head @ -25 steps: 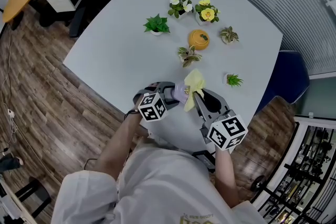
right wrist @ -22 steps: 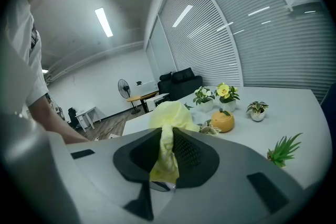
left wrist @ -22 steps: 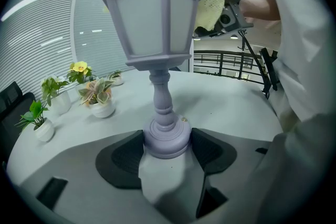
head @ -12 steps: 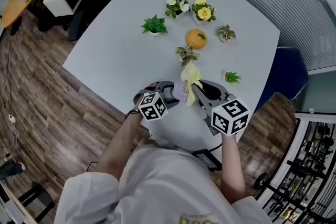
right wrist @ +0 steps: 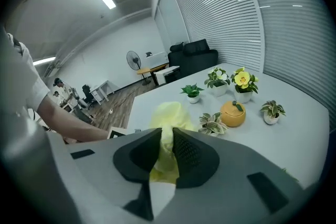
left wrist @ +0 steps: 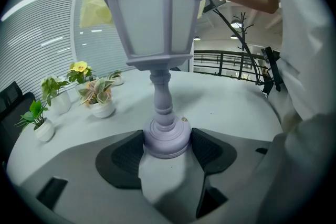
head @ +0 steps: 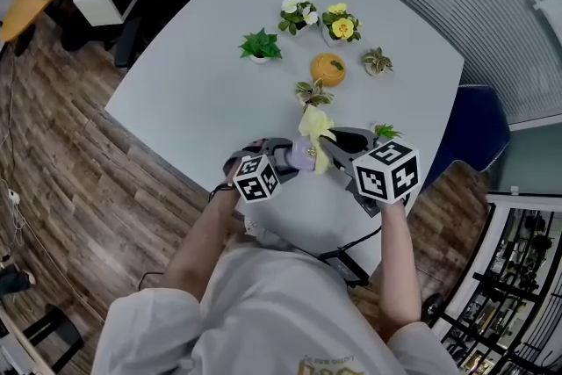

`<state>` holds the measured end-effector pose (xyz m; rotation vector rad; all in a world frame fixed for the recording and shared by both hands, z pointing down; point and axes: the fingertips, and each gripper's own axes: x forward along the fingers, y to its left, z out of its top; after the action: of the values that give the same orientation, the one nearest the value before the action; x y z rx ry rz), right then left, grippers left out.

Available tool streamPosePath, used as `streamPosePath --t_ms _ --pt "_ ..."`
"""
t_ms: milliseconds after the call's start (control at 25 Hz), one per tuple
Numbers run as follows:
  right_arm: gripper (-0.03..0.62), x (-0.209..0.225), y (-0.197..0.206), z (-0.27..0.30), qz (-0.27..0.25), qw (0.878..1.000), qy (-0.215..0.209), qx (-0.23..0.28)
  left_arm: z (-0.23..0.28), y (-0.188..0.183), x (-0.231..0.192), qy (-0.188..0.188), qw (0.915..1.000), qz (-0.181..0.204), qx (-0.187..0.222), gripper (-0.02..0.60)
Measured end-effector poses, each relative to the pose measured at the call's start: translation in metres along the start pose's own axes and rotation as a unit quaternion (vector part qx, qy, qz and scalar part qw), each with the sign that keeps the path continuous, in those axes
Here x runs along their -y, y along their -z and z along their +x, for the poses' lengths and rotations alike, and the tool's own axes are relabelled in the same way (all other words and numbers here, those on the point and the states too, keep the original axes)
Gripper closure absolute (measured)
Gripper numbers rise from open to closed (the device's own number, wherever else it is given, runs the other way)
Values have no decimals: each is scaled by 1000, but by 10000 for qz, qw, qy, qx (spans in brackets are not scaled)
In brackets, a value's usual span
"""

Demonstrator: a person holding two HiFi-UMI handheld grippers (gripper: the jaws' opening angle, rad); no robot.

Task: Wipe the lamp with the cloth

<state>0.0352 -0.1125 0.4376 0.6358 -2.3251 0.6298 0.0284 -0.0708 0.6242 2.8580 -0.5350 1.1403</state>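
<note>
L gripper [left wrist: 167, 147] is clamped on the lamp [left wrist: 157, 23]. Both pads sit on either side of the round base, so the lavender stem and lantern-shaped shade stick straight out along the jaws. In the head view the lamp is over the near edge of the white table [head: 202, 92], between the two grippers. It looks lifted off the surface, not standing on it.

R gripper [right wrist: 167, 152] pinches the yellow cloth [right wrist: 168, 115], jaws nearly together w/ a fold between the pads and the rest bunched out front. From the L gripper view the cloth shows behind the shade's upper left, right against it or just beside. Contact can't be confirmed.

Potted plants [head: 261, 42] and an orange jar [head: 328, 68] sit further back on the table, well apart from the action.

Progress, as a judgement:
- Pickup of both items is done.
- Cloth has been brought to the shade, so wiping prob. is under way at the top.
- No dirt or marks are visible, so can't tell how much is already wiped.
- Likely left are the other shade faces, stem and base, the base being covered by the L jaws.
- Then both need setting down.
</note>
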Motion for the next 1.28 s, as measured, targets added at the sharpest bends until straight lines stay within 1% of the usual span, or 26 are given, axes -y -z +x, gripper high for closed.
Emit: streamPosePath --t_ms 280,480,920,1280 --pt "522 -7 -6 9 -236 9971 -150 -708 -1 0 0 2 10000 5 1 285" --pt "522 -12 -10 15 -570 9925 -117 -1072 -1 0 1 3 10000 -1 1 285" --pt "520 -24 -14 24 -1051 9844 -101 -1411 0 0 0 5 10000 4 -2 285" --pt "520 -40 -17 30 -1225 9817 -239 -1442 0 1 0 7 10000 1 -6 285"
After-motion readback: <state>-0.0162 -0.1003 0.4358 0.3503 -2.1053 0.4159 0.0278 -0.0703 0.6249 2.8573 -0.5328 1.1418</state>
